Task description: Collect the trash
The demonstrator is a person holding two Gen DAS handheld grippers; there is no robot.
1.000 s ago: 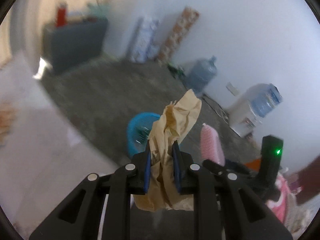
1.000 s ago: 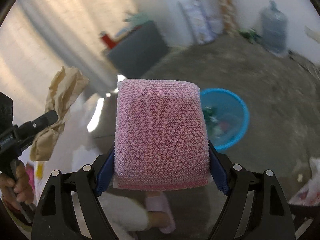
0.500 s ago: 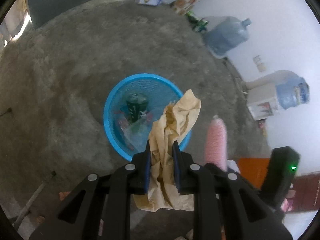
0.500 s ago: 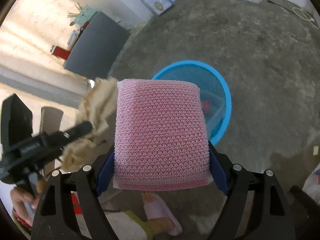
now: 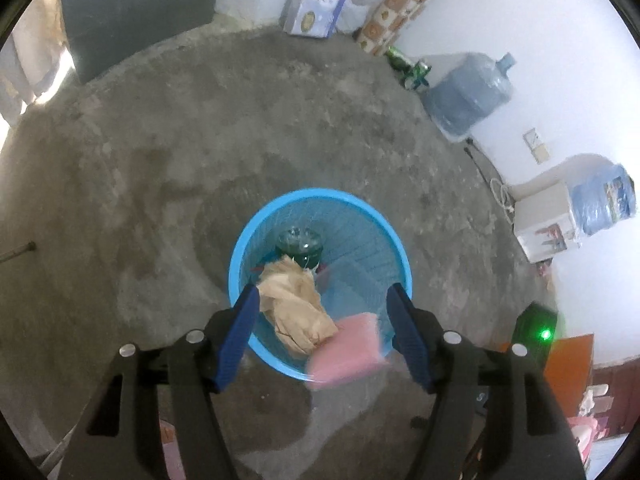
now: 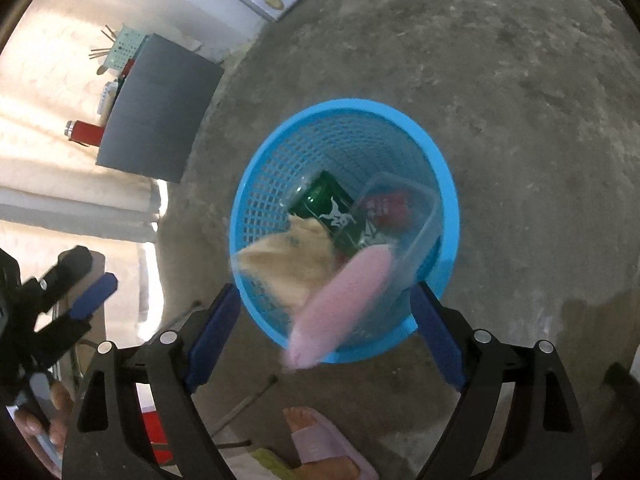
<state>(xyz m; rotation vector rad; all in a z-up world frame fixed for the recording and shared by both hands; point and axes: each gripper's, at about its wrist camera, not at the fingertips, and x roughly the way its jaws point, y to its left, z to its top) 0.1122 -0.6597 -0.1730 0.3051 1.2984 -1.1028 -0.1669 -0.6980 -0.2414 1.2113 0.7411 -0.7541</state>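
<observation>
Opening wide over the blue basket (image 5: pixel 400 258), both the left gripper (image 5: pixel 320 312) and right gripper (image 6: pixel 325 307) hold nothing, while the paper (image 5: pixel 296 304) and pink sponge (image 6: pixel 340 300) drop blurred into it.

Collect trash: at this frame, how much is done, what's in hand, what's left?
Done: a green bottle and a clear container already lie in the blue basket. In hand: nothing gripped. Both the left gripper and right gripper are opening, and the brown paper and pink sponge are blurred, dropping over the basket, free of the pads. Left: both must settle inside; no other loose trash is clearly visible.
</observation>
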